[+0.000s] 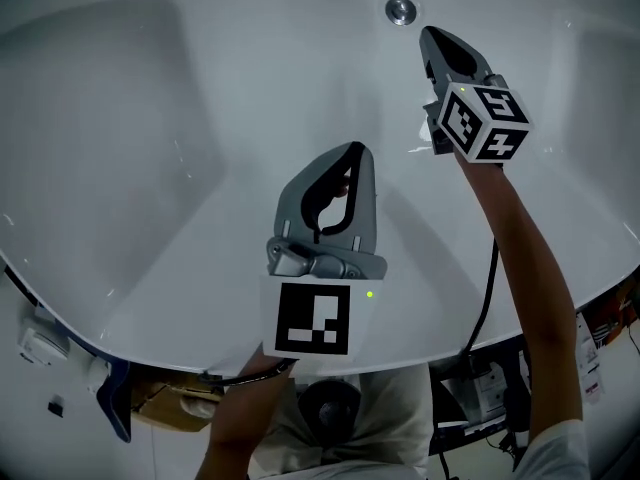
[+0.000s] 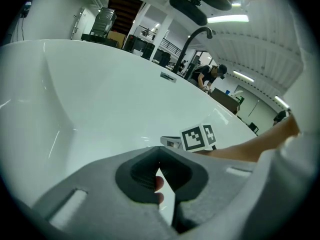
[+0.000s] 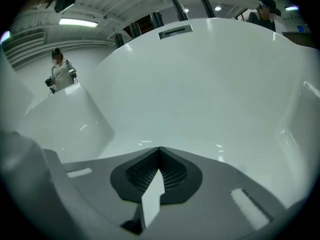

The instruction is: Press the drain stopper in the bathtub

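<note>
A round chrome drain stopper (image 1: 400, 10) sits in the floor of the white bathtub (image 1: 150, 148) at the top of the head view. My right gripper (image 1: 428, 34) hovers just right of and below the stopper, jaws shut with tips together and nothing between them; the stopper is not in the right gripper view, where that gripper (image 3: 159, 149) shows only tub wall ahead. My left gripper (image 1: 356, 150) hangs over the tub's middle, shut and empty. In the left gripper view that gripper (image 2: 159, 149) faces the right gripper's marker cube (image 2: 198, 137).
The tub's near rim (image 1: 430, 343) curves across the bottom of the head view. A black faucet (image 2: 192, 39) and an overflow plate (image 2: 168, 76) stand on the far rim. A slot plate (image 3: 175, 32) marks the far wall. People stand in the room beyond.
</note>
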`<state>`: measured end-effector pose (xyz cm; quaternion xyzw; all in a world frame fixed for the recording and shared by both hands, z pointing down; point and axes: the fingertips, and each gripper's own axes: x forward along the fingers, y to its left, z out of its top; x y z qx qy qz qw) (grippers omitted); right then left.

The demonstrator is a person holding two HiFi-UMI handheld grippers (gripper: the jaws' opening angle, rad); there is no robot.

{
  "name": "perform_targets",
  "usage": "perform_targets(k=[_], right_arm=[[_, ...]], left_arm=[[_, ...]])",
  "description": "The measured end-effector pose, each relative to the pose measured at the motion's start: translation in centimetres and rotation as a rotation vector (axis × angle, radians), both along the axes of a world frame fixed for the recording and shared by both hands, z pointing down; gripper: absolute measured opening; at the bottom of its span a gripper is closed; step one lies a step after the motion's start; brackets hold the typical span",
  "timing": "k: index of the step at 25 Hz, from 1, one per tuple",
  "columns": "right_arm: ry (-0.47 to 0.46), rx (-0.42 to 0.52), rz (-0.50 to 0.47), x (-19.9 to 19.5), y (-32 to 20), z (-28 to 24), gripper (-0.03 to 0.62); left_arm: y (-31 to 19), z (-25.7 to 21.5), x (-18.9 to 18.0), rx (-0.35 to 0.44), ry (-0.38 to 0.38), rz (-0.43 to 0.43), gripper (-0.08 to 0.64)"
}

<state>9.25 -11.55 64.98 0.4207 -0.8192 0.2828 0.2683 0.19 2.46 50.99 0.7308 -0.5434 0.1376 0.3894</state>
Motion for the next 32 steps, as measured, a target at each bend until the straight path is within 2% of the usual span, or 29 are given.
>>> perform_targets(k=[9, 14, 18, 24, 32], right_arm=[[0.119, -0.045, -0.065, 0.4, -2.0, 6.0, 0.002], [0.15, -0.095, -0.06, 0.3, -3.2, 9.2, 0.002], [0.174, -0.142, -0.017, 1.0, -3.3, 11.6, 0.002], [0.204, -0.184, -0.005, 1.9, -3.5, 14.9, 0.002], [0.195, -0.202, 0.011, 1.8, -4.4, 17.5, 0.002]], left_arm=[[0.5, 1.5, 0.2, 0.003, 0.024, -0.035, -0.002], [0.7, 1.9, 0.4, 0.007, 0.029, -0.014, -0.002], [0.6, 1.6, 0.0, 0.004, 0.03, -0.014, -0.002], [1.0, 3.7, 0.0, -0.051, 0.03, -0.013, -0.002], [-1.6, 7.5, -0.2, -0.078, -0.014, 0.115, -0.002]])
